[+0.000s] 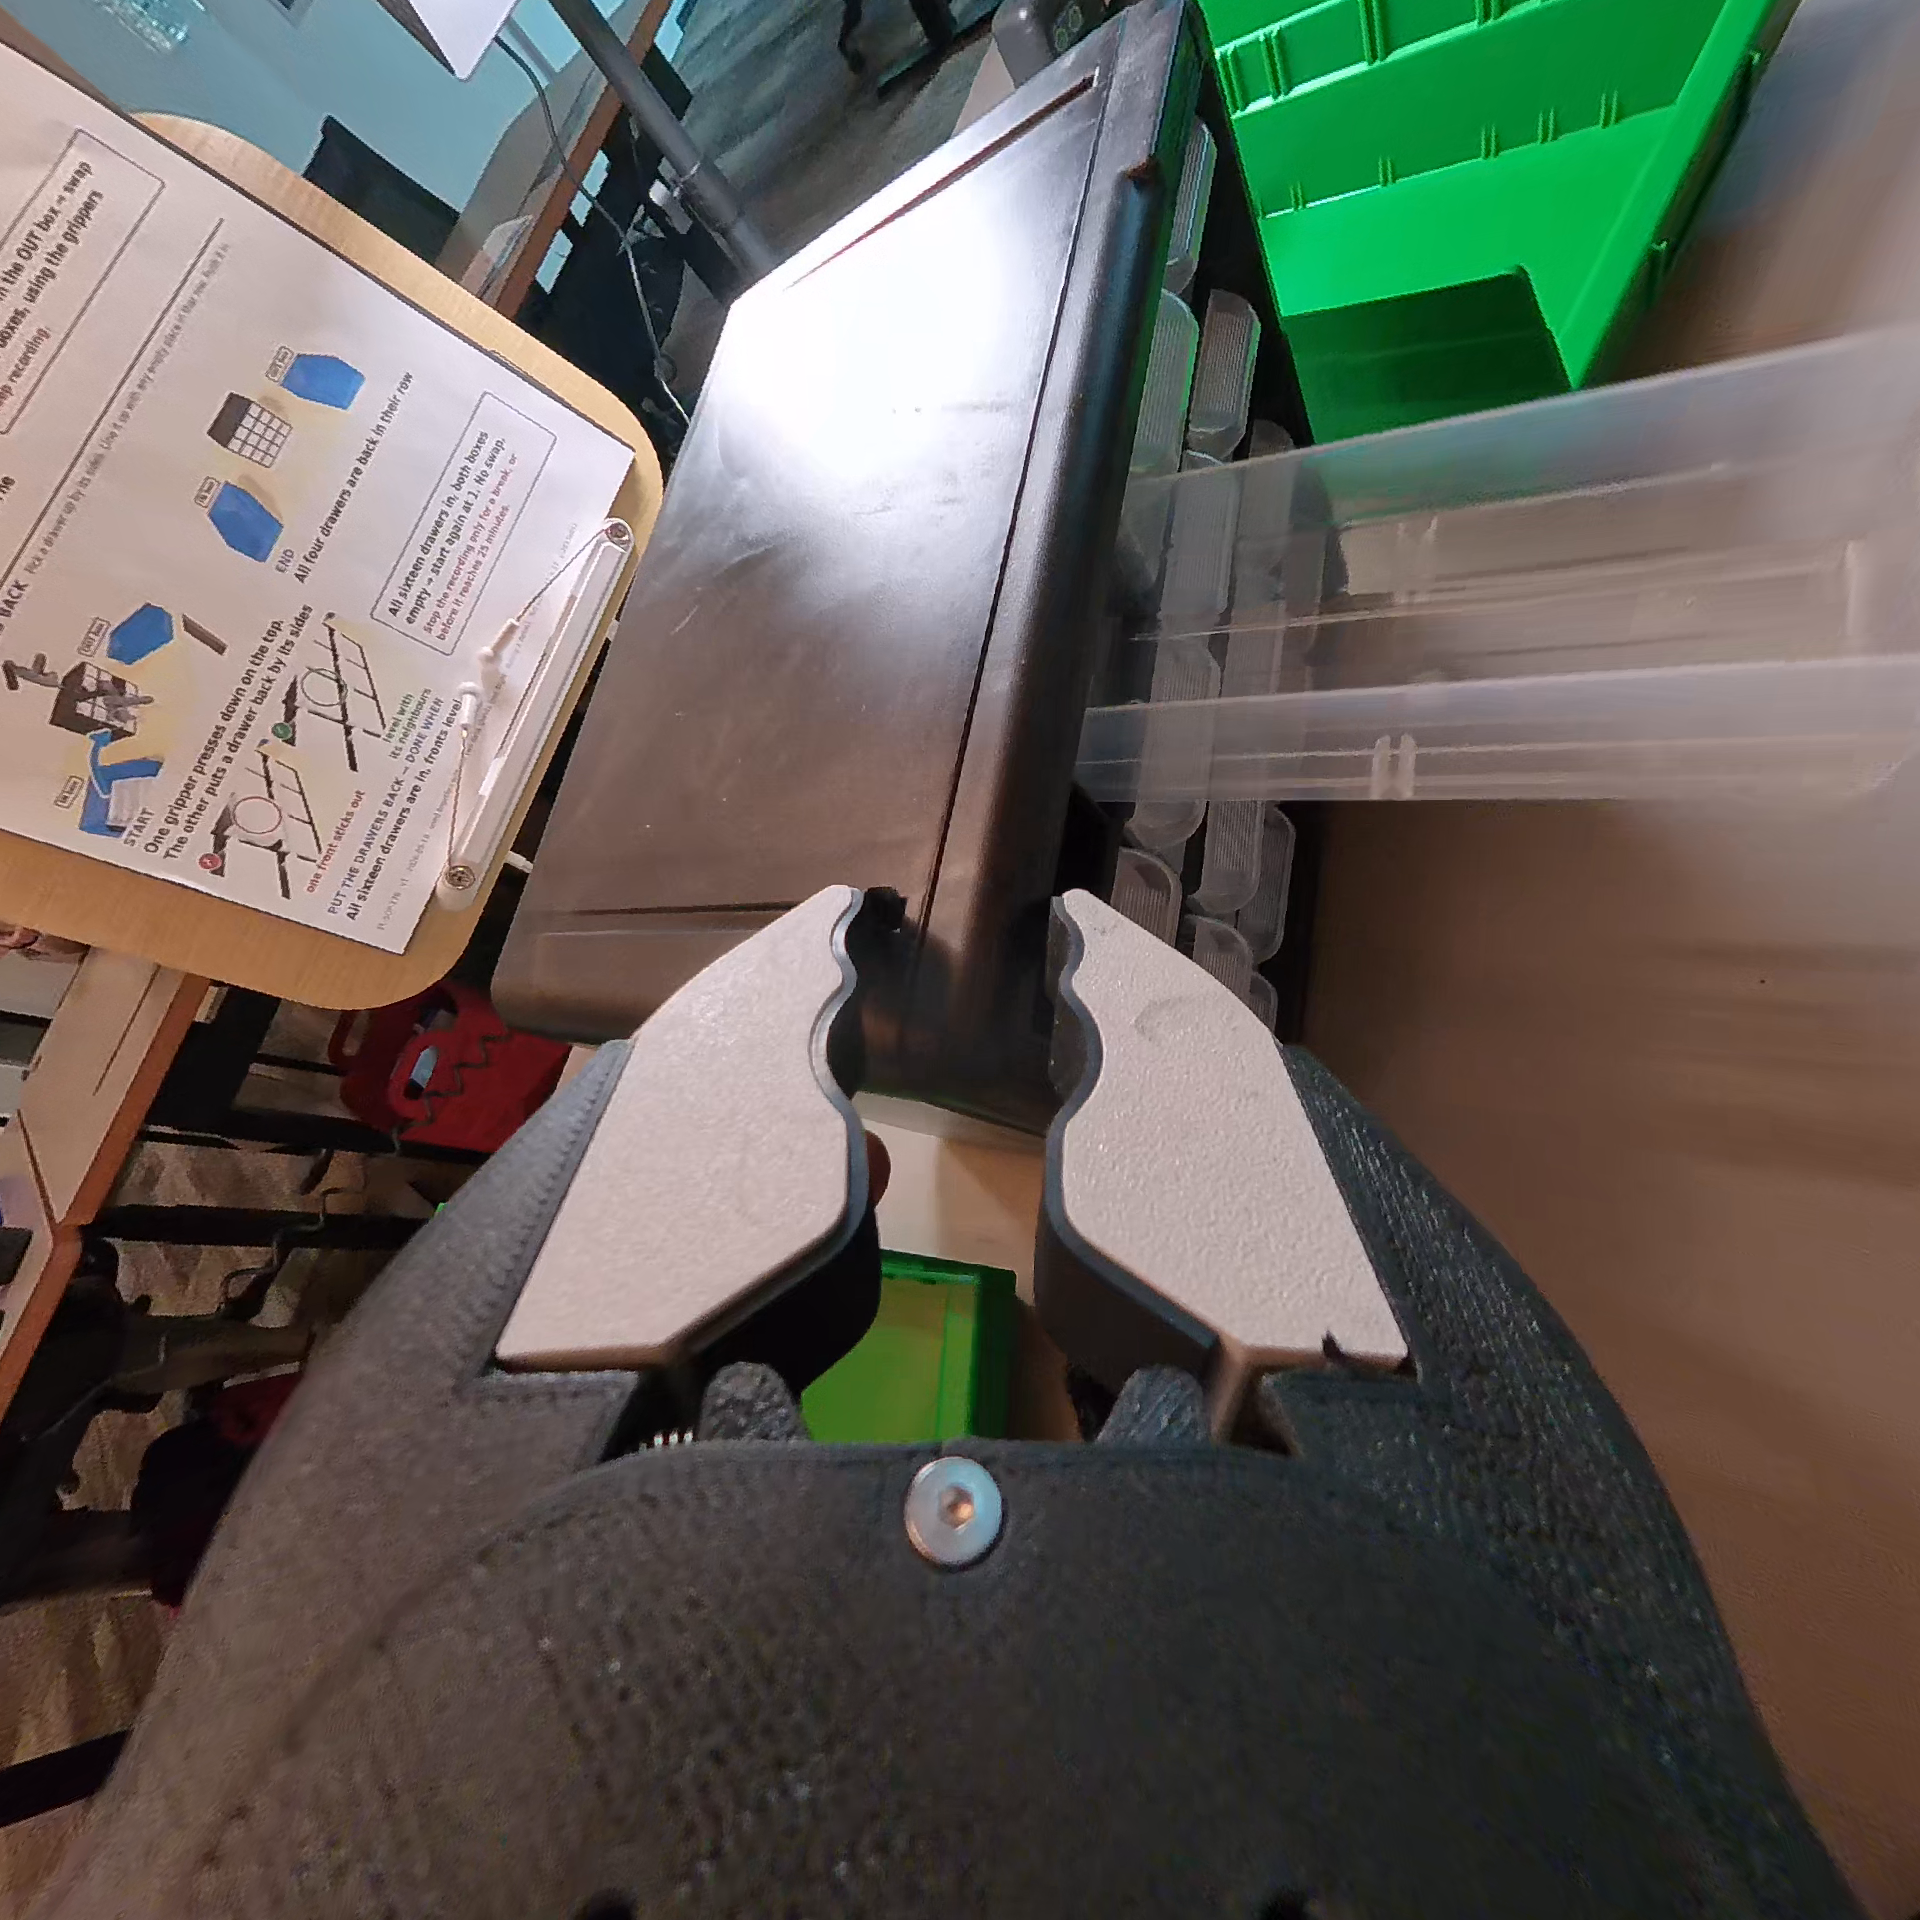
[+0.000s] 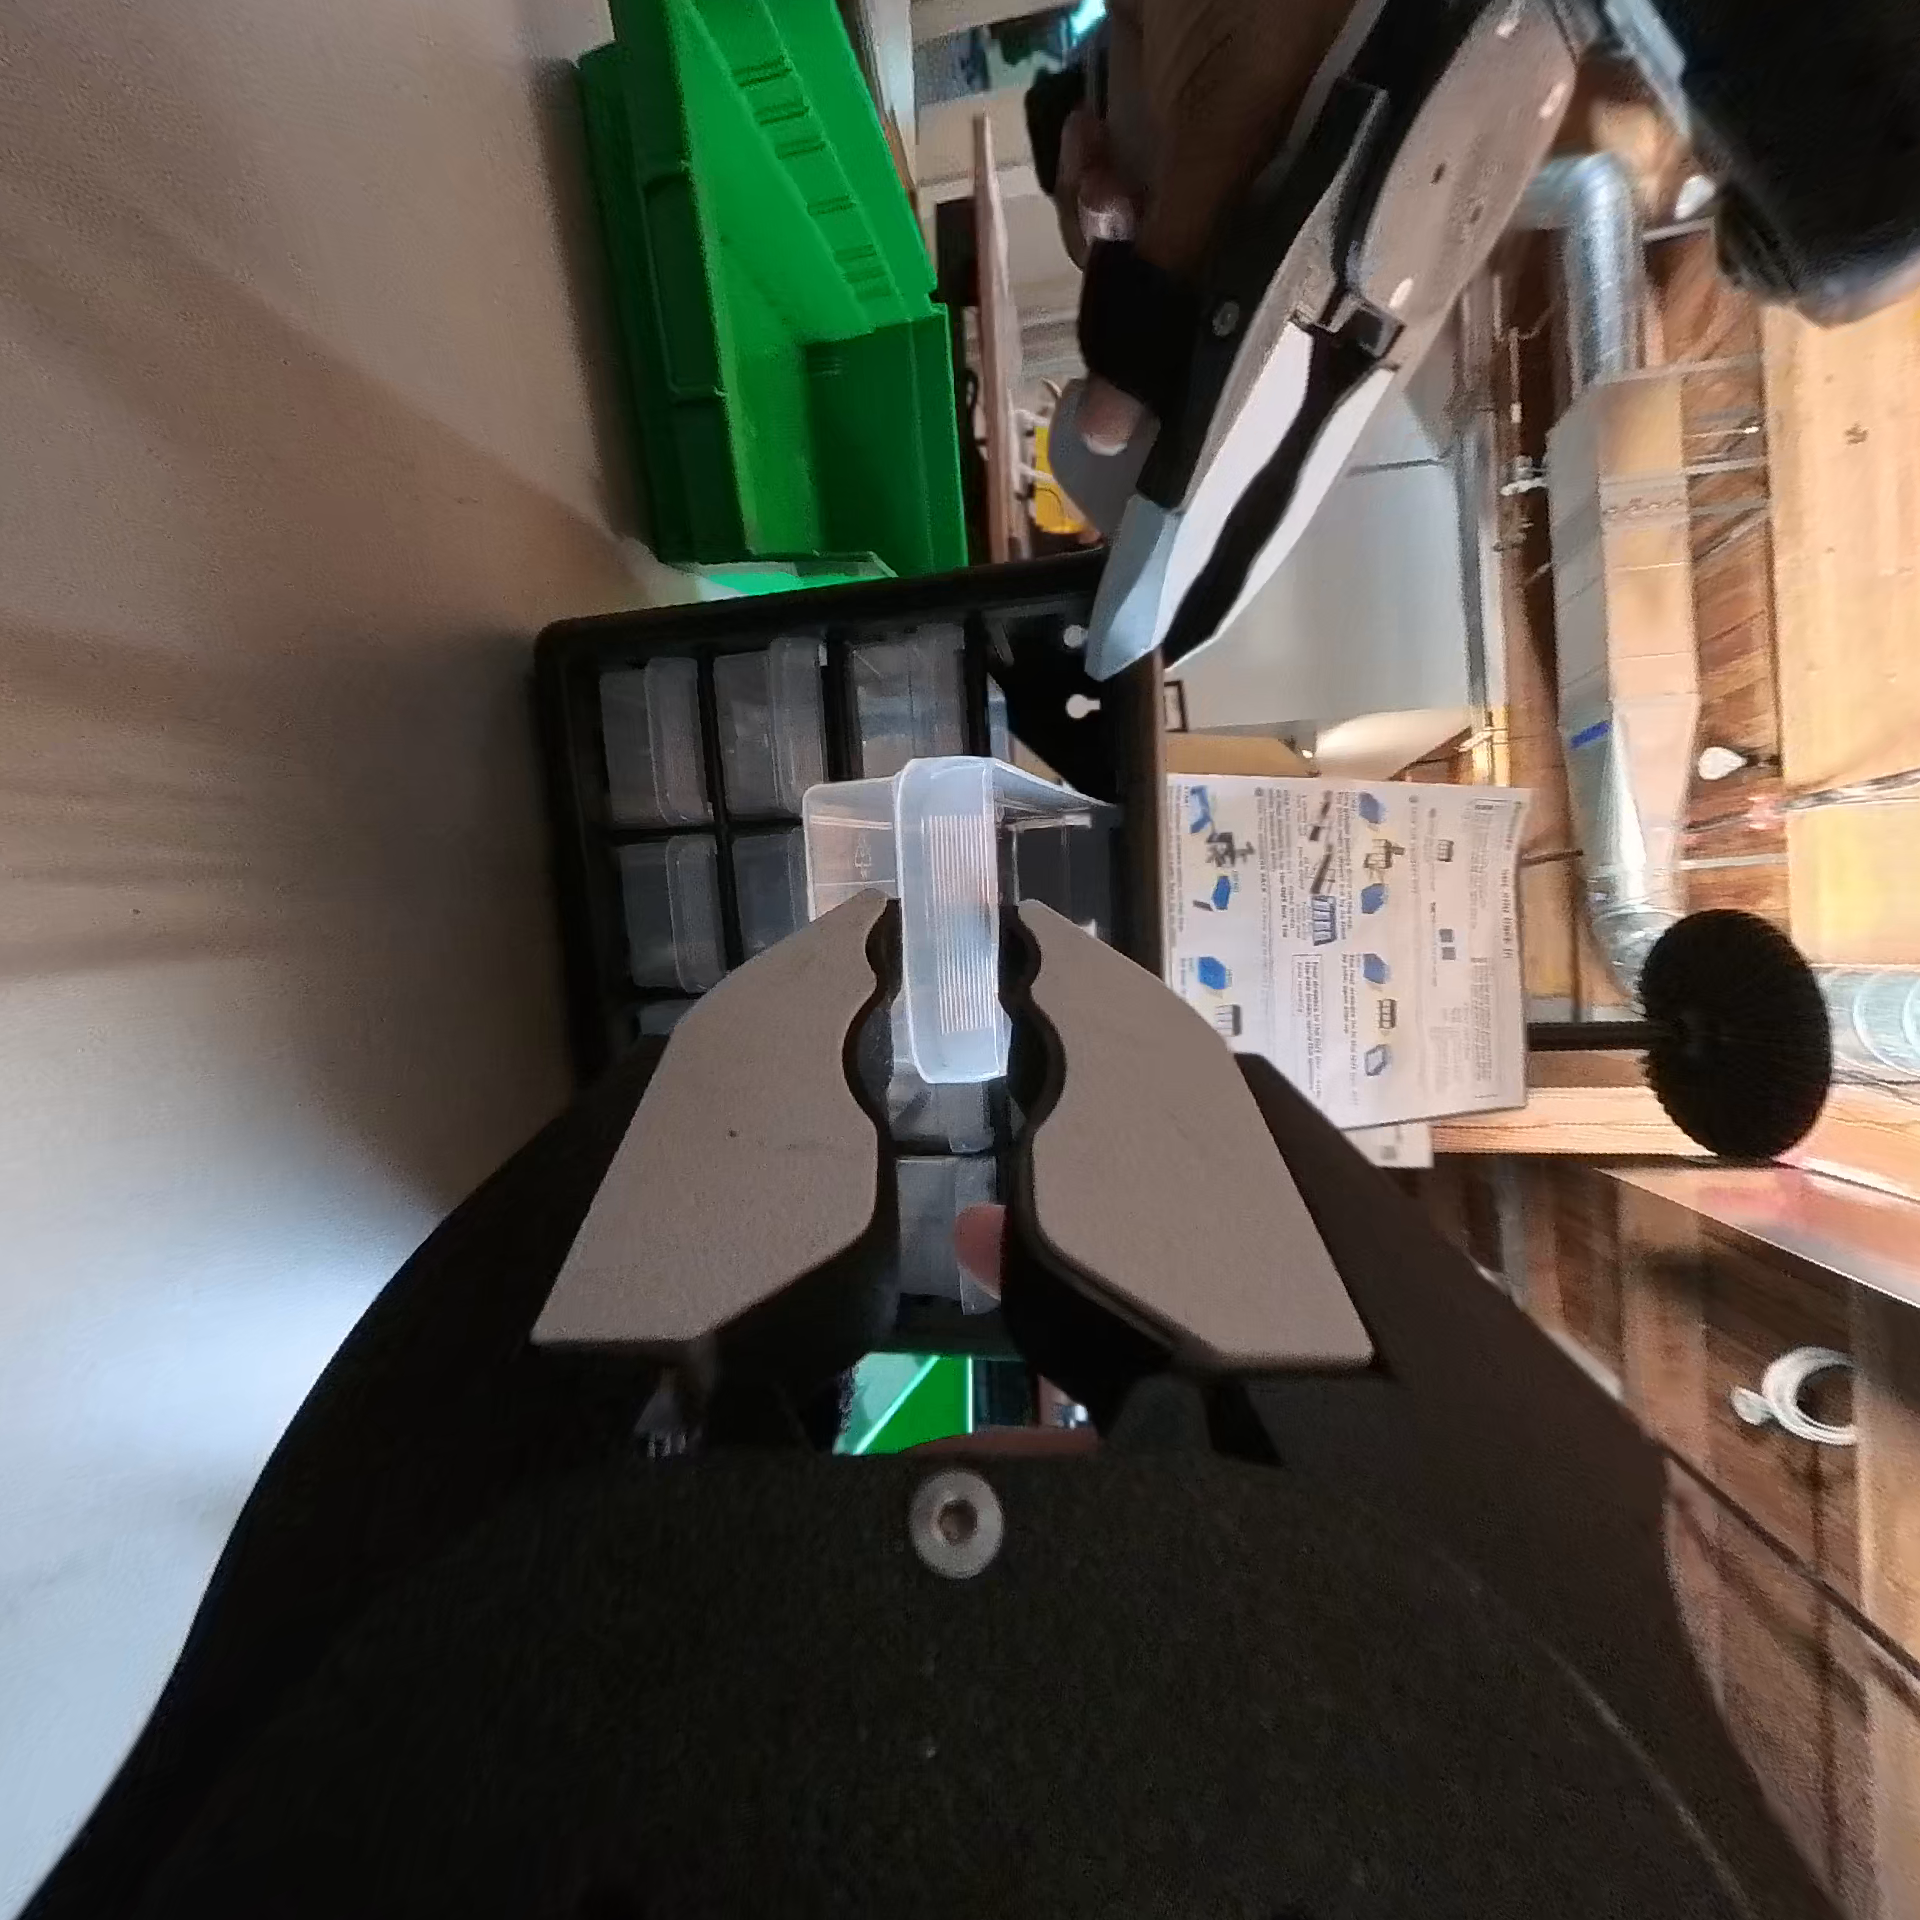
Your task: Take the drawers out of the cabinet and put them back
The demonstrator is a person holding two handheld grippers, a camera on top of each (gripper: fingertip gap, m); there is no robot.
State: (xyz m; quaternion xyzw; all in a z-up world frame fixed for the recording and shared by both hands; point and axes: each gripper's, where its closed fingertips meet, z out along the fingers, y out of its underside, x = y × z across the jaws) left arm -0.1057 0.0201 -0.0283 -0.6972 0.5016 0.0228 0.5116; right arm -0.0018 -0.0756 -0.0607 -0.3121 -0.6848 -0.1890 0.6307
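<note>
The black cabinet [image 1: 852, 520] stands on the tan table, its front full of clear drawers [image 2: 655, 748]. My left gripper [image 1: 961, 914] is open, its fingers astride the cabinet's top front edge; it also shows in the right wrist view [image 2: 1122, 623], its tip against the cabinet top, held by a hand. My right gripper [image 2: 951, 914] is shut on the ribbed handle of a clear drawer [image 2: 842, 852] that sticks partly out of the cabinet front. The same drawer shows blurred in the left wrist view [image 1: 1507, 623].
A green bin [image 1: 1455, 208] stands beside the cabinet, also in the right wrist view [image 2: 790, 312]. A second green bin [image 1: 914, 1351] shows under my left gripper. An instruction sheet [image 1: 260, 520] lies on a wooden board behind the cabinet. The table [image 2: 260, 623] stretches in front.
</note>
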